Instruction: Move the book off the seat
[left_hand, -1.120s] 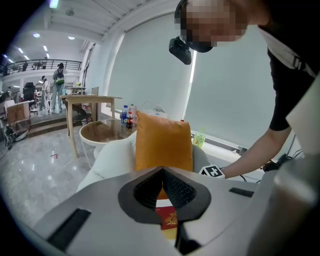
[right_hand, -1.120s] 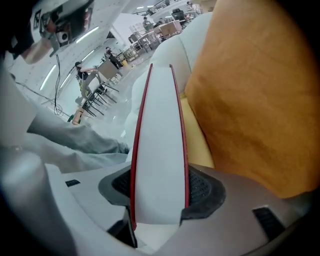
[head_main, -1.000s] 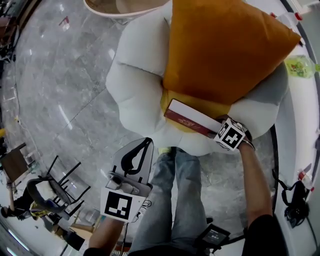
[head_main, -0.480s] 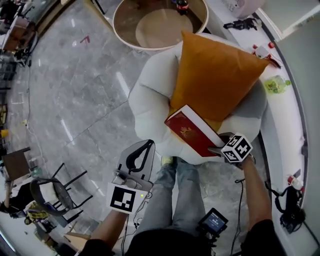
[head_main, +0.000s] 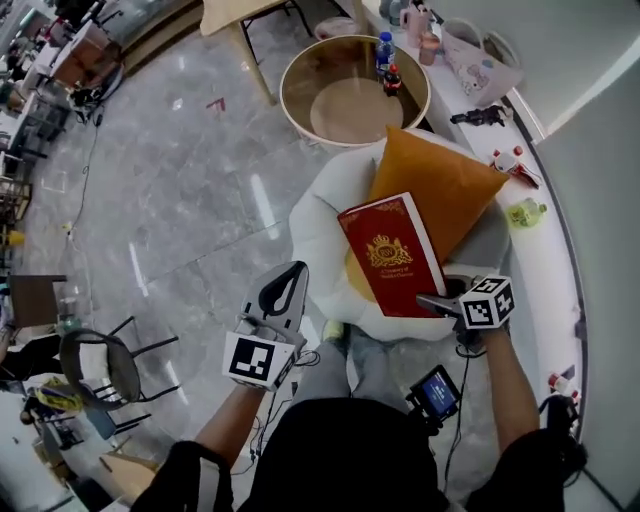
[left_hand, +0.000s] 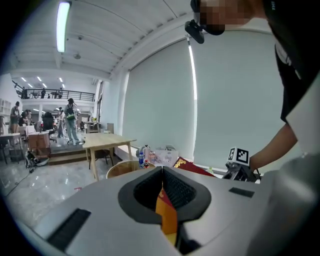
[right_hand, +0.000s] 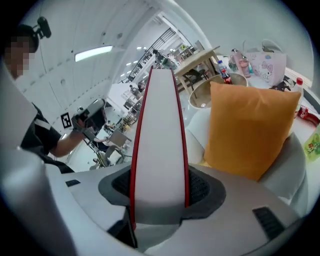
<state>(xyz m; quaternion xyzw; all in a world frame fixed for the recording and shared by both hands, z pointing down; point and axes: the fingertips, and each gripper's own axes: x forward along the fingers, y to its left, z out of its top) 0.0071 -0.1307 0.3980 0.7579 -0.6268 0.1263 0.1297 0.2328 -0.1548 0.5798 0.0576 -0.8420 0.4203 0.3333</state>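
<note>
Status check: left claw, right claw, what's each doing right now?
Left claw: closed, nothing held.
Right claw: closed on the red book.

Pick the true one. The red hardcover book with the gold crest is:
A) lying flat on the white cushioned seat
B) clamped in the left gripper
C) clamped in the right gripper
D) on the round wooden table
C: the right gripper has its jaws pressed on the red hardcover book, white page edge between them, while the left gripper is apart from it.
</note>
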